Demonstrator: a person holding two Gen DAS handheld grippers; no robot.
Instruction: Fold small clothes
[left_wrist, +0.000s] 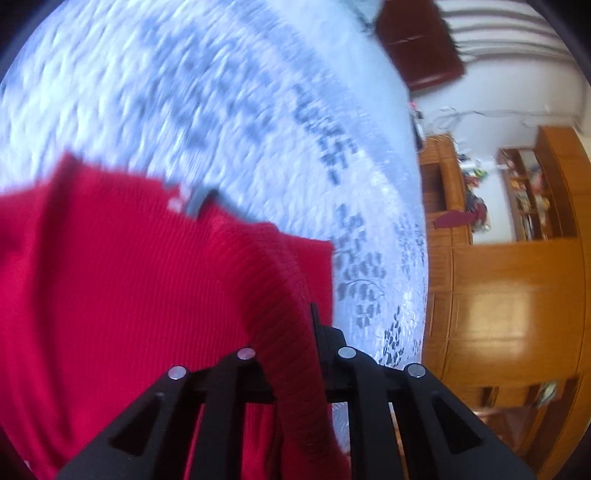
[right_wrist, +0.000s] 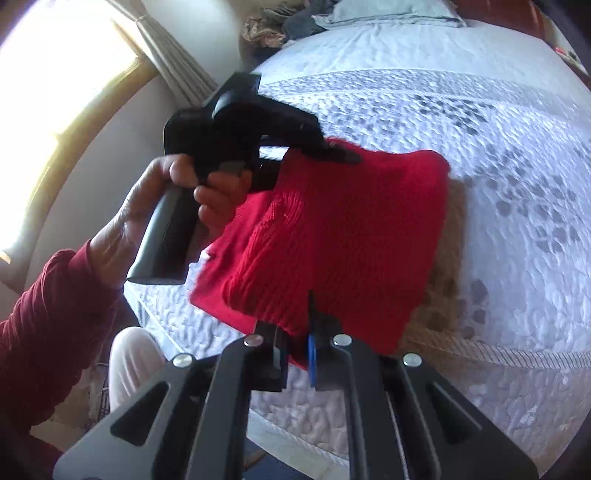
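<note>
Over the quilted bed (right_wrist: 424, 96), both grippers clamp the red knit sweater (right_wrist: 351, 229), left gripper (right_wrist: 332, 149) and right gripper (right_wrist: 295, 332); level edges would fold cleanly.

A bed (right_wrist: 424, 92) with a white quilted cover fills the room; bright daylight enters a window (right_wrist: 55, 74) with a beige curtain (right_wrist: 177, 55), and wooden shelving (left_wrist: 517, 206) lines a white wall

Both wrist views look steeply down, close, sharing the red sweater (left_wrist: 129, 277); left seems blurred.
</note>
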